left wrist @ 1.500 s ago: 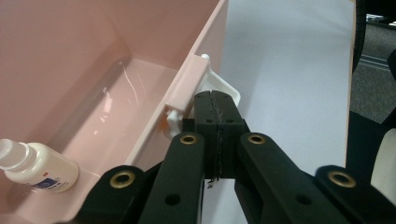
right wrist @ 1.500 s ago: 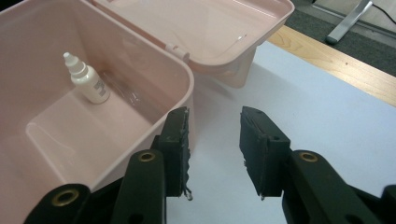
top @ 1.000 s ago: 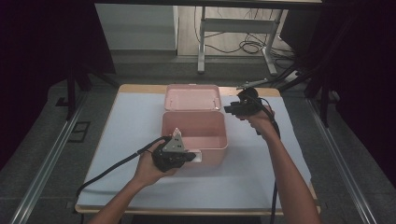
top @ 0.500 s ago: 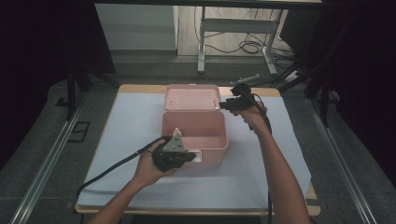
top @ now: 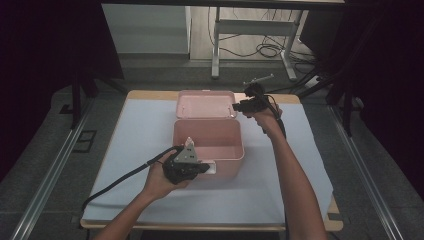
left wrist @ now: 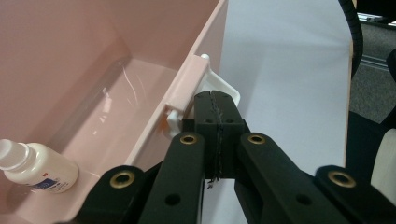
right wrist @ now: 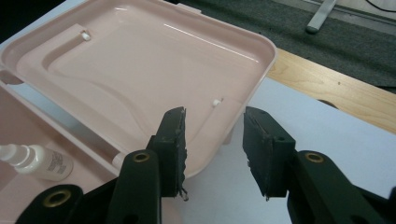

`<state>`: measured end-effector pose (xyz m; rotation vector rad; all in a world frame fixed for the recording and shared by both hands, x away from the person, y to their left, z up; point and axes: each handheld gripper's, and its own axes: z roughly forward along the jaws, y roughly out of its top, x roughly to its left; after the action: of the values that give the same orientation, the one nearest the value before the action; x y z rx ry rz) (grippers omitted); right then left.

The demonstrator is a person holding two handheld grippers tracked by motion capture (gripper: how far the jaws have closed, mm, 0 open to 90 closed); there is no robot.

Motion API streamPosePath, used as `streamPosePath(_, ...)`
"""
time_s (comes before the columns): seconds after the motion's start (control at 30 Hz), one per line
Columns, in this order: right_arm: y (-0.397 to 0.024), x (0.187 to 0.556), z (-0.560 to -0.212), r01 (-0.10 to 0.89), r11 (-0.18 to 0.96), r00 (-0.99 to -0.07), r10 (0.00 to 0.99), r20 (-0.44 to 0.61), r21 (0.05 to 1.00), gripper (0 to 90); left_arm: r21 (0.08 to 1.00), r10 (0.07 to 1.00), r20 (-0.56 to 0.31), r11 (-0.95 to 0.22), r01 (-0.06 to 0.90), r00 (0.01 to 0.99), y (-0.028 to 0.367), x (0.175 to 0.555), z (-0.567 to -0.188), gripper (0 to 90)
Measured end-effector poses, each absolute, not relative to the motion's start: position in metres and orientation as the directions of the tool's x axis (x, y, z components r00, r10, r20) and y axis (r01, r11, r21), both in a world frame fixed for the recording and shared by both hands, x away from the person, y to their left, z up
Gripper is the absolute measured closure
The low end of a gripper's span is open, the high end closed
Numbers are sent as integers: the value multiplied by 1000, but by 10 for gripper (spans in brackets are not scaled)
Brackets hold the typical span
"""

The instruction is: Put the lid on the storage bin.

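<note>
Two grippers work at a pink box [top: 207,137] that sits on a white sheet [top: 135,130] covering the table. The left gripper [top: 202,167] rests against the near wall of the box, its jaws fully closed, pads pressed together on the white latch tab [left wrist: 224,88] that sticks out from the box's rim; in the left gripper view [left wrist: 215,100] the closed tips sit just past the pink clasp plate [left wrist: 187,84], with the box's hollow to their left. A small white bottle [left wrist: 39,168] with a printed label lies on its side on the box floor, low and to the left of those jaws. The right gripper [top: 239,106] hovers at the far right of the box, beside the opened lid [top: 206,104], which lies flat beyond the box with its inside facing up. In the right gripper view [right wrist: 215,144] its jaws stand partly apart with nothing between them; the lid's rounded corner [right wrist: 261,51] lies just ahead and to the left of the tips, the bare sheet lies under them, and the bottle [right wrist: 37,161] shows at the lower left.
</note>
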<state>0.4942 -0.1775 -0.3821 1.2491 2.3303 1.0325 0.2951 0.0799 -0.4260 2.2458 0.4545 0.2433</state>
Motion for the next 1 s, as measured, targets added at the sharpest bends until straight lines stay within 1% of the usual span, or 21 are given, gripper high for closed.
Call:
streamPosePath(0.53, -177, 507, -381, 627, 328, -529, 845, 78, 706, 608, 756, 398, 31, -609, 239, 917, 80, 295, -426, 900)
streamPosePath(0.87, -167, 526, -387, 651, 335, -516, 854, 73, 681, 617, 757, 398, 28, -608, 240, 917, 80, 295, -426, 900)
streamPosePath(1.0, -162, 533, -390, 661, 325, -491, 869, 63, 676, 626, 757, 397, 28, -608, 240, 917, 80, 295, -426, 900)
